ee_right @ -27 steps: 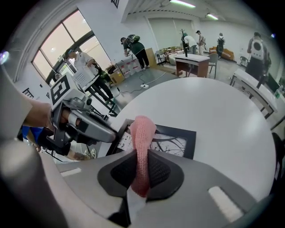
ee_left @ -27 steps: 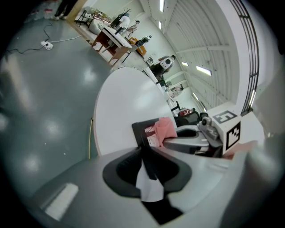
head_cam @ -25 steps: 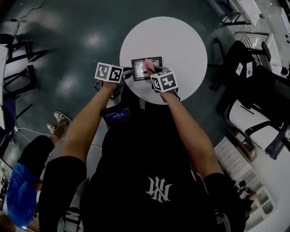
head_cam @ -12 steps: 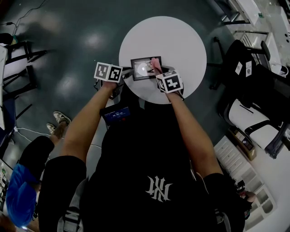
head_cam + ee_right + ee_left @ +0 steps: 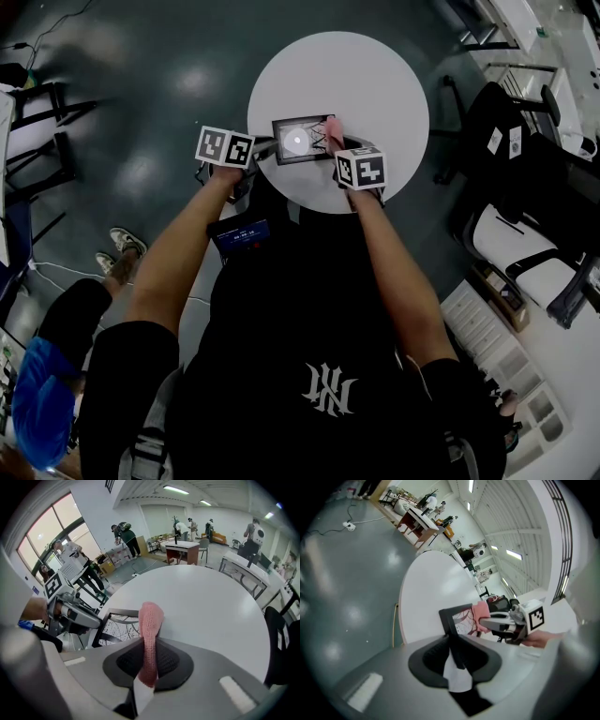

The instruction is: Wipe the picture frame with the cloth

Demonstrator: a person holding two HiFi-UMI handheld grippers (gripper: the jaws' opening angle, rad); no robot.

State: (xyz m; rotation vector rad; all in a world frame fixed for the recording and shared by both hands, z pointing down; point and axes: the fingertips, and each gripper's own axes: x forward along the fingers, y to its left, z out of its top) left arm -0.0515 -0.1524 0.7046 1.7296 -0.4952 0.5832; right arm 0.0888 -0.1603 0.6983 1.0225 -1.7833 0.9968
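My left gripper (image 5: 453,644) jaws clamp the black rectangular picture frame (image 5: 459,620) by its corner. My right gripper (image 5: 149,658) jaws pinch the pink knitted cloth (image 5: 151,618). I should sweep lightly, cloth flat.

On table (image 5: 375,75), near edge: frame (image 5: 298,141); cloth (image 5: 333,129) over frame's right end.

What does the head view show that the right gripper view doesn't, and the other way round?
Only the head view: the person's arms and black shirt, and the marker cube on the right tool. Only the right gripper view: that tool's jaws shut on the pink cloth seen close up, plus windows and people at desks behind. Both: the white round table, the picture frame, the cloth, and the left tool at the frame's edge.
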